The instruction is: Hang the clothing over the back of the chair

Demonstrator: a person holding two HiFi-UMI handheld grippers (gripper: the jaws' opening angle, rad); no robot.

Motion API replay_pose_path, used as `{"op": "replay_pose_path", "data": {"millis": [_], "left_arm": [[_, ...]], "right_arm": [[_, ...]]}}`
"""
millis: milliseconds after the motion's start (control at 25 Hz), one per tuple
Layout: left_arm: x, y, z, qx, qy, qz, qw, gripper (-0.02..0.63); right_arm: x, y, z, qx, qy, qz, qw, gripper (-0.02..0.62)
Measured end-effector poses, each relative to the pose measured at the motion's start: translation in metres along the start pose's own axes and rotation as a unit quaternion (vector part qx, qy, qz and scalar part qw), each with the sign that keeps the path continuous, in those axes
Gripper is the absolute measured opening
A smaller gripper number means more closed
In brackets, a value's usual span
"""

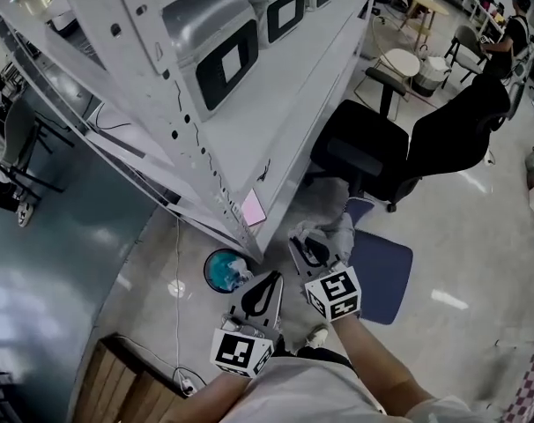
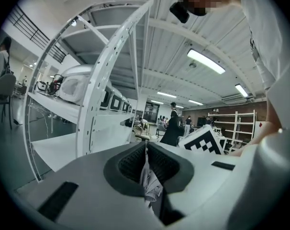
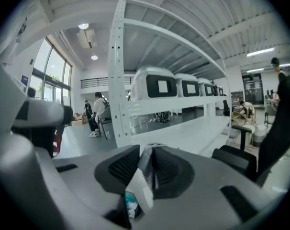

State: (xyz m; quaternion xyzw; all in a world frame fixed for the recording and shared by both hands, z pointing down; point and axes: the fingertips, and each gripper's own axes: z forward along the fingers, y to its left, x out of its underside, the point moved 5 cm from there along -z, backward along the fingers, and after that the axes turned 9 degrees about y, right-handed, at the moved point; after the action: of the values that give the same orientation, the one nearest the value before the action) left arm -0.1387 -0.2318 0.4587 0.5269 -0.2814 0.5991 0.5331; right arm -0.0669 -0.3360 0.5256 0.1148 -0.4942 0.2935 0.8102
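A pale grey garment (image 1: 340, 231) hangs bunched low in front of me, held between both grippers. In the head view my left gripper (image 1: 269, 282) points toward the white rack, and my right gripper (image 1: 307, 241) sits just beyond it, at the garment. Grey cloth (image 2: 149, 180) is pinched between the left gripper's (image 2: 146, 150) dark pads. The right gripper's (image 3: 146, 153) pads also have a fold of the cloth (image 3: 144, 163) wedged between them. The black office chair (image 1: 456, 123) stands beyond and to the right, its back facing away from the rack; it also shows at the right edge (image 3: 280, 121).
A white metal shelving rack (image 1: 285, 113) carrying grey machines (image 1: 216, 44) runs along the left. A teal bin (image 1: 224, 270) sits on the floor under its corner. A blue-grey pad (image 1: 383, 276) lies below the chair, a wooden crate (image 1: 117, 382) at bottom left. People and small tables stand far right.
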Motion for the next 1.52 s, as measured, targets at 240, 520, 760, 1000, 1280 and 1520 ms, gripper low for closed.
{"op": "replay_pose_path", "data": {"millis": [240, 520, 760, 1000, 1280, 1520], "left_arm": [[0.004, -0.01, 0.01, 0.031, 0.005, -0.002, 0.9995, 0.02], [0.004, -0.033, 0.032, 0.089, 0.001, -0.009, 0.996, 0.02], [0.022, -0.071, 0.043, 0.125, 0.008, -0.014, 0.992, 0.02], [0.029, -0.114, 0.02, 0.095, 0.01, 0.009, 0.9953, 0.02], [0.053, -0.159, -0.031, 0.034, 0.032, 0.021, 0.9987, 0.02], [0.079, -0.169, -0.066, 0.001, 0.063, 0.019, 0.9978, 0.02]], "right_arm": [[0.03, 0.008, 0.0, 0.003, 0.051, 0.005, 0.999, 0.181], [0.025, 0.004, -0.064, 0.057, 0.008, 0.03, 0.998, 0.137], [0.032, -0.016, -0.145, 0.141, -0.01, 0.031, 0.989, 0.038], [0.036, -0.015, -0.203, 0.141, -0.05, 0.009, 0.989, 0.028], [0.042, -0.009, -0.234, 0.077, -0.091, 0.005, 0.993, 0.028], [0.05, -0.007, -0.226, 0.047, -0.101, 0.024, 0.993, 0.028]]}}
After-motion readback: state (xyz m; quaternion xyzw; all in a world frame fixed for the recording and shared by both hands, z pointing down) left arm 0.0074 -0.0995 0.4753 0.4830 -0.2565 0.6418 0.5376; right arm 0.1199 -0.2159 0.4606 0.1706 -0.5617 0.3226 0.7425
